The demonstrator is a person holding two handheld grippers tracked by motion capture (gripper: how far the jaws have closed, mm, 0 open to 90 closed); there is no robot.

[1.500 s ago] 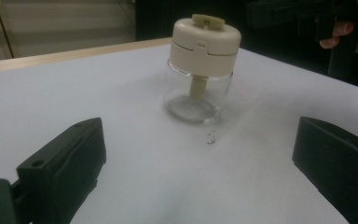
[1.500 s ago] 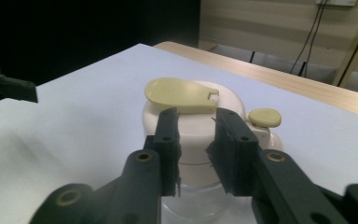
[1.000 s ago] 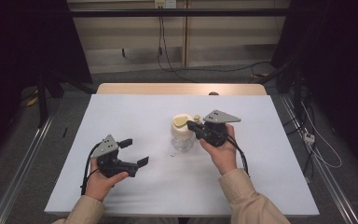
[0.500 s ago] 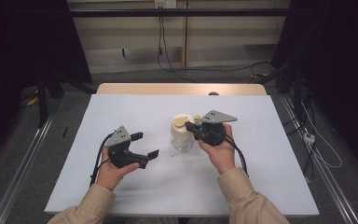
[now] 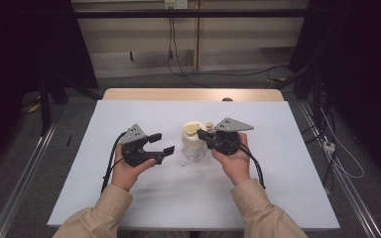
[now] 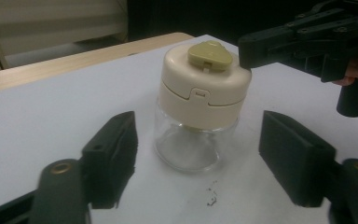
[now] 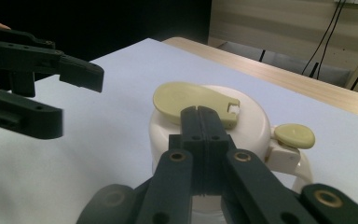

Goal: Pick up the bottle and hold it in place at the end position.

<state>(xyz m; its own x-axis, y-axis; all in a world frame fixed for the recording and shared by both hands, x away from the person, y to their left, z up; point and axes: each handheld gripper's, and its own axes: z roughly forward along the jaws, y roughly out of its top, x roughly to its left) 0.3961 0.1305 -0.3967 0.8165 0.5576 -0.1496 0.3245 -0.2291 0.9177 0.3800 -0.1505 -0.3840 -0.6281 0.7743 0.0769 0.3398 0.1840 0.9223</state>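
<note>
near the middle of the worktop (image 5: 129, 198), a little toward its far edge, stands a small clear jar (image 6: 193, 140) with a cream lid (image 6: 205, 88) and an olive flap (image 6: 209, 55) on top. the right tongs (image 7: 200, 122) are pressed together with nothing between them, their tip resting at the edge of the flap on the lid's top, beside a little round olive plug (image 7: 294, 135) that hangs off the lid's side. the left tongs (image 6: 198, 151) are spread wide, level with the jar's glass body and just short of it, one jaw to each side, not touching. the step in hand looks like steadying the jar so the top can be worked. to do it well, i would bring the left tongs forward until the glass sits squarely between the jaws, low on the body and under the lid's rim, then close gently; glass is slick and the jar looks light, so a high or off-centre pinch could tip it or make it spin. the right tongs should hold off pushing on the flap until the jar is firmly held, and then press straight, not sideways, toward the near edge.
</note>
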